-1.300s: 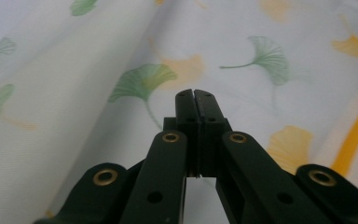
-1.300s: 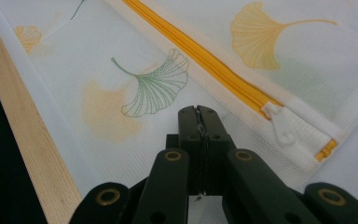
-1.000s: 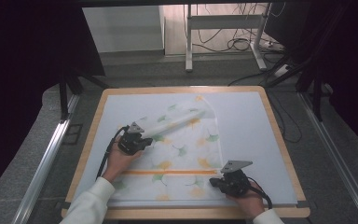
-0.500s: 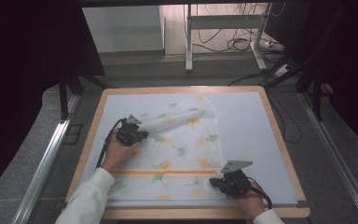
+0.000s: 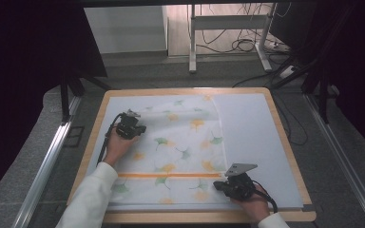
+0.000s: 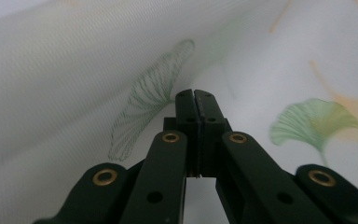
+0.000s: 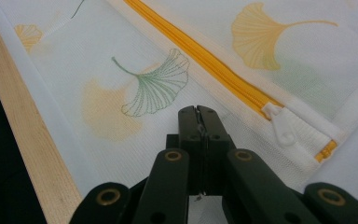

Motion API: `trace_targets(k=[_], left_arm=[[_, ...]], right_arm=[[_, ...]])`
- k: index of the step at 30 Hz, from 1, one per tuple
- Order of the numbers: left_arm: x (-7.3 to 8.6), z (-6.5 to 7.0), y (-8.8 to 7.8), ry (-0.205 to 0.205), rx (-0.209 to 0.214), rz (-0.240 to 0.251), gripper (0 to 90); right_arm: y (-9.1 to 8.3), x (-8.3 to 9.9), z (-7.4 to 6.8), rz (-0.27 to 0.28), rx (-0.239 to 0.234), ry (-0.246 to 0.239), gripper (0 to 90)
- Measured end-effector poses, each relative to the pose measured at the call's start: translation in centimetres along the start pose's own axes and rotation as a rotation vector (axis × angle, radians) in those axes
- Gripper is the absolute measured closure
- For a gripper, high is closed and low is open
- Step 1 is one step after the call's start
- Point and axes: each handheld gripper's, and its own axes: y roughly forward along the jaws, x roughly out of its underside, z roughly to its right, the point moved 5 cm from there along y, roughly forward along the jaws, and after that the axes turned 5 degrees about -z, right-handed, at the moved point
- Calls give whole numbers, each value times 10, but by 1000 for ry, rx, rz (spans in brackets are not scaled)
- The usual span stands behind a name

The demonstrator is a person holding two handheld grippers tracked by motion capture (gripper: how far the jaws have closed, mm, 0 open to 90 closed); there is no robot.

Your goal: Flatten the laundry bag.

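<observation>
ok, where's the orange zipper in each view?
High view: zipper runs level across the mesh bag, near the front edge.
Left gripper view: not in it.
Right gripper view: zipper runs diagonally from the top to the right edge.
Shared landmark: the bag's ginkgo leaf print.

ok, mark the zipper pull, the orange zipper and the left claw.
zipper pull (image 7: 283,125): right gripper view, white tab.
orange zipper (image 5: 168,175): high view, mid-length of the strip.
left claw (image 6: 195,99): left gripper view, between shut tips.

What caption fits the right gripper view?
Shut right hand-held gripper pressing the ginkgo-print mesh bag beside its orange zipper.
</observation>
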Motion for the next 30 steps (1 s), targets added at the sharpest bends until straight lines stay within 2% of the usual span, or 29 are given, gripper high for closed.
trace_targets(k=[6,8,10,13,17,21,27,30], left_arm=[[-12,-14,8,-40,-32,-3,900],[-13,-16,9,-56,-19,-15,900],[-12,-15,9,-44,-17,-22,900],[-13,-8,1,-26,0,3,900],[-11,7,-16,-1,35,55,900],[-4,23,-31,44,60,84,900],[1,42,-50,65,104,137,900],[7,53,-58,81,117,148,890]], right_arm=[[0,0,0,2,0,-3,888],[0,0,0,2,-1,-1,888],[0,0,0,1,2,-3,888],[-1,1,0,1,0,-3,888],[-1,0,0,-3,-3,0,888],[0,0,1,-6,-16,10,889],[0,0,2,-4,-16,8,888],[0,0,2,-3,-21,10,888]])
